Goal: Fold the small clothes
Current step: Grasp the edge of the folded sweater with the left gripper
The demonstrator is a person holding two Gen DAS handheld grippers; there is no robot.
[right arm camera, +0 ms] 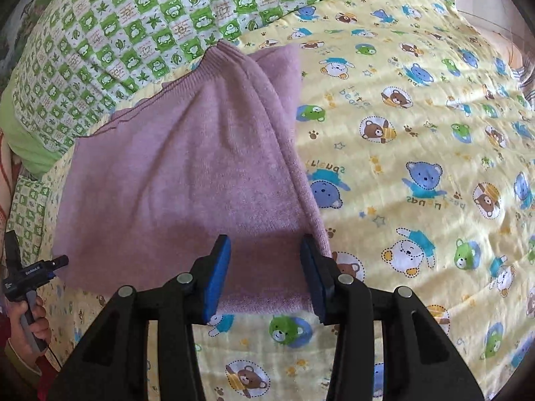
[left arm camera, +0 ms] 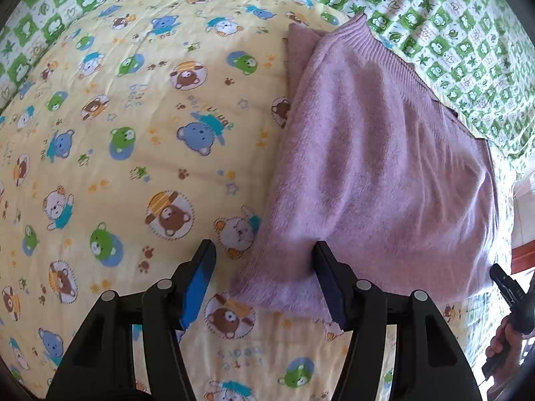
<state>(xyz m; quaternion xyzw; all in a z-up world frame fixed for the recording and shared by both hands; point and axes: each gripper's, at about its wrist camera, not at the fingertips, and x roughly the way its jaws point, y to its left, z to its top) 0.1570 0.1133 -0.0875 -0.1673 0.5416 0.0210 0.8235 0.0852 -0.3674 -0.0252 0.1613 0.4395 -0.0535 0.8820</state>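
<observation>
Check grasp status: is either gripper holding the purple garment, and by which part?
Nothing held. Left gripper is open over the purple knit garment's near corner; right gripper is open astride its near edge, pads not pressing.

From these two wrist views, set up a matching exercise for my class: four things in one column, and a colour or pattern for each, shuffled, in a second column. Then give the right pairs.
Things:
1. sweater
2. sheet under the sweater
3. quilt at the far edge
4. pads of the right gripper

Colours:
A. green and white checks
B. blue
C. yellow with cartoon bears
D. lilac

Pairs: 1-D, 2-C, 3-A, 4-B
</observation>
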